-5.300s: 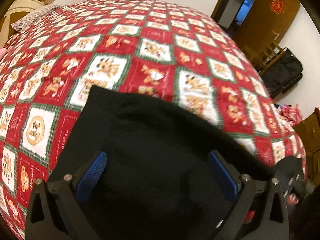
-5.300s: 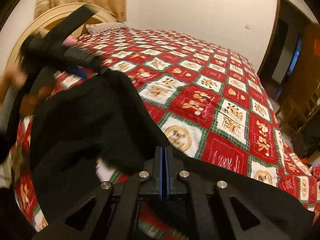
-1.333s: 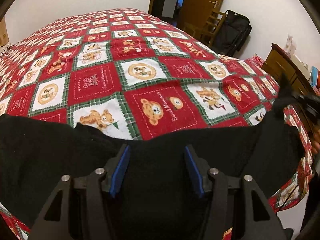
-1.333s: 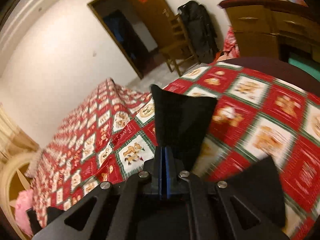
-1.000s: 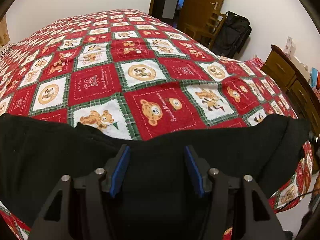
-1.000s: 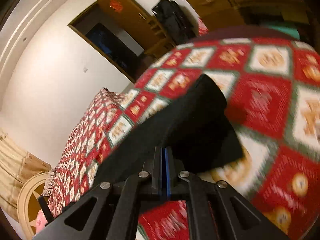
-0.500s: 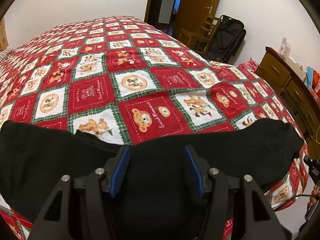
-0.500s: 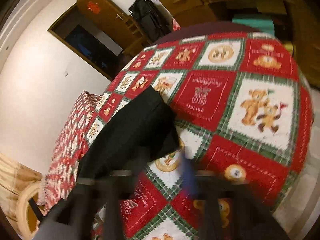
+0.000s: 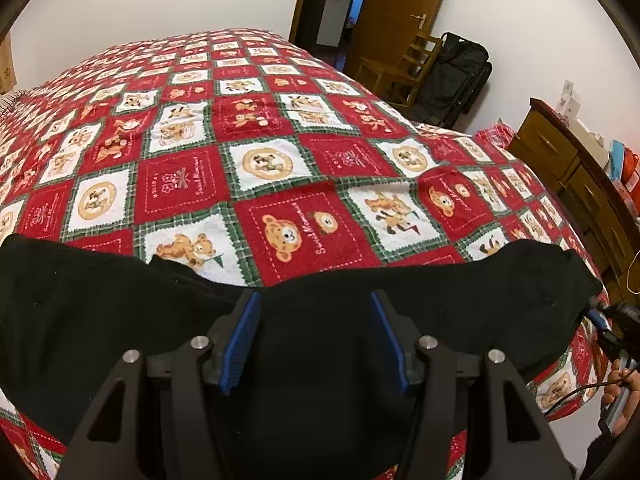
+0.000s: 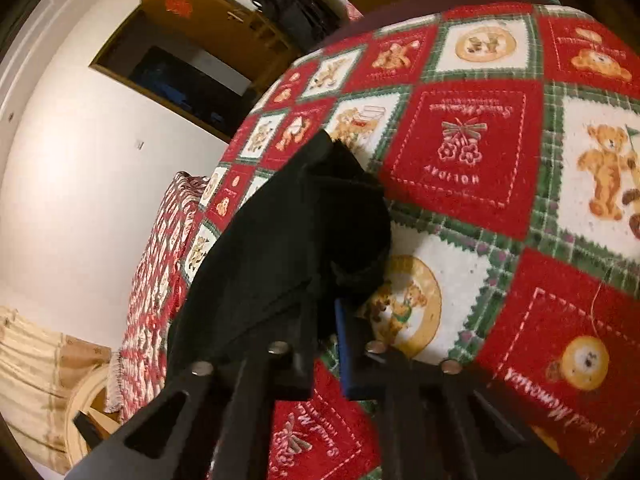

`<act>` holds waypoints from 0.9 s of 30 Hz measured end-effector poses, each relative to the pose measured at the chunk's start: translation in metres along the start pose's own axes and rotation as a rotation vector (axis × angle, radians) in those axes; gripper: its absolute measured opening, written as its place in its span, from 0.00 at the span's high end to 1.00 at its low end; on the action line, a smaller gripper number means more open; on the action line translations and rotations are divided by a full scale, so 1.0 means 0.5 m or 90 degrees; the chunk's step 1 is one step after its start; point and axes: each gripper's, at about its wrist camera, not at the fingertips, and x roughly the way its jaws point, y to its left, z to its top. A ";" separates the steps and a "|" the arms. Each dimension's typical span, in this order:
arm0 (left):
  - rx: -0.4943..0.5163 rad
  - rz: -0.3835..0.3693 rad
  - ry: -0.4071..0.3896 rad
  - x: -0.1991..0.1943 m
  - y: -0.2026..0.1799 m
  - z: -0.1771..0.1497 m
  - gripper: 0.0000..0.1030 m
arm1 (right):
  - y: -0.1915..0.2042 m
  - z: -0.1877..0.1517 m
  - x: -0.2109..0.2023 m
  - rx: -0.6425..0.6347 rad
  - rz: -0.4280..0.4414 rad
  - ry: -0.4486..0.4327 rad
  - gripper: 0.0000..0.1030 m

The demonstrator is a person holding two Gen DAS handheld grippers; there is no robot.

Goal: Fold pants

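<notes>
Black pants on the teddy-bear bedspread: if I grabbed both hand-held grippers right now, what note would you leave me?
Left hand-held gripper: open, jaws apart over the middle of the black pants, gripping nothing.
Right hand-held gripper: jaws closing on the pants' right end, cloth between them.
Pants: stretched in a long band across the near edge of the teddy-bear bedspread.
Done: apparently laid out, with layers stacked at the right end.
Left: probably carry that end over to the other and fold the band shorter.
</notes>
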 end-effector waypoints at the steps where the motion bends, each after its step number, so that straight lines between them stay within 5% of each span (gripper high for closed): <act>1: 0.001 0.001 -0.002 -0.002 -0.002 0.001 0.43 | 0.005 0.006 -0.006 -0.018 -0.011 -0.009 0.97; 5: 0.011 0.006 0.000 -0.002 -0.009 0.003 0.43 | 0.033 0.055 -0.066 -0.107 -0.048 -0.079 0.98; 9: 0.020 0.010 -0.002 -0.002 -0.017 0.001 0.43 | 0.050 0.093 -0.130 -0.222 -0.146 -0.159 1.00; 17: 0.027 0.018 0.017 0.016 -0.030 -0.009 0.43 | 0.004 0.062 -0.124 -0.157 -0.059 -0.091 0.99; 23: 0.043 0.011 0.006 0.003 -0.043 -0.008 0.43 | 0.007 0.039 -0.069 -0.184 -0.085 -0.040 0.99; 24: 0.042 0.011 0.006 0.004 -0.042 -0.009 0.43 | 0.002 0.037 -0.069 -0.181 -0.084 -0.038 0.96; 26: 0.036 0.012 0.008 0.006 -0.038 -0.009 0.43 | -0.010 0.035 -0.069 -0.174 -0.083 -0.039 0.70; 27: 0.033 0.012 0.010 0.008 -0.036 -0.009 0.43 | -0.013 0.035 -0.070 -0.172 -0.079 -0.044 0.46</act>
